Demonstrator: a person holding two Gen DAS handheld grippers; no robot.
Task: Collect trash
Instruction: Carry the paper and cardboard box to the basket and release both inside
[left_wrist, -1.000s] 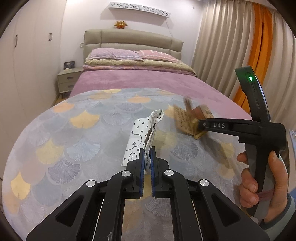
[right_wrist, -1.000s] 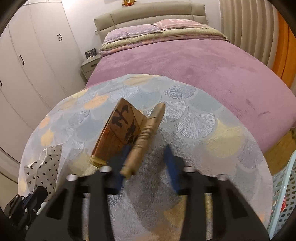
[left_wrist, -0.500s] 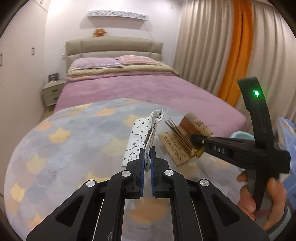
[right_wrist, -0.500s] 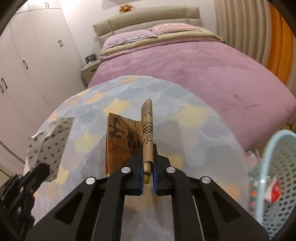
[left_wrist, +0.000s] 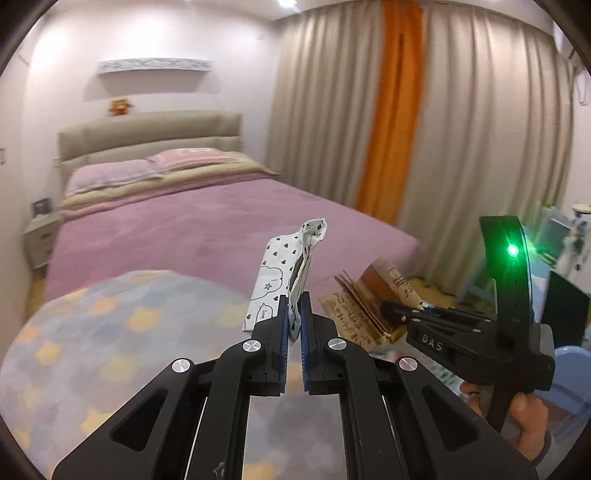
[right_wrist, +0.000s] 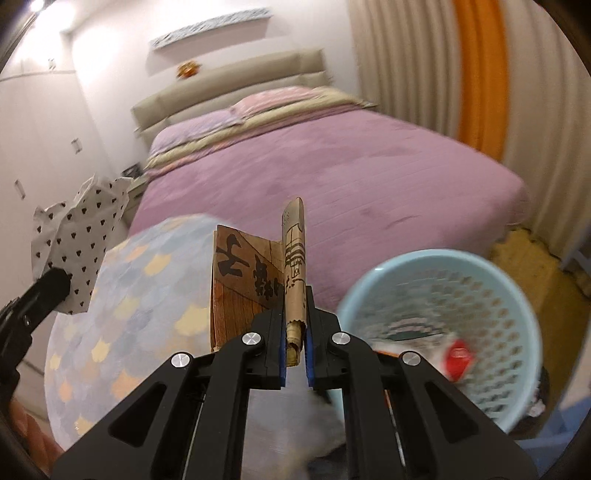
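Note:
My left gripper is shut on a crumpled white paper with black hearts, held up in the air over the patterned blanket; it also shows at the left of the right wrist view. My right gripper is shut on a folded brown paper wrapper with black writing, held just left of a light blue perforated waste basket. The right gripper with its brown wrapper shows at the right of the left wrist view.
The basket holds trash, including a red item. A bed with a purple cover lies ahead, with a round scallop-patterned blanket at its foot. Beige and orange curtains hang on the right. A nightstand stands at the left.
Both grippers have lifted their papers off the blanket and swung right. The right gripper closed on the brown wrapper a second ago, and the blue basket has come into view.

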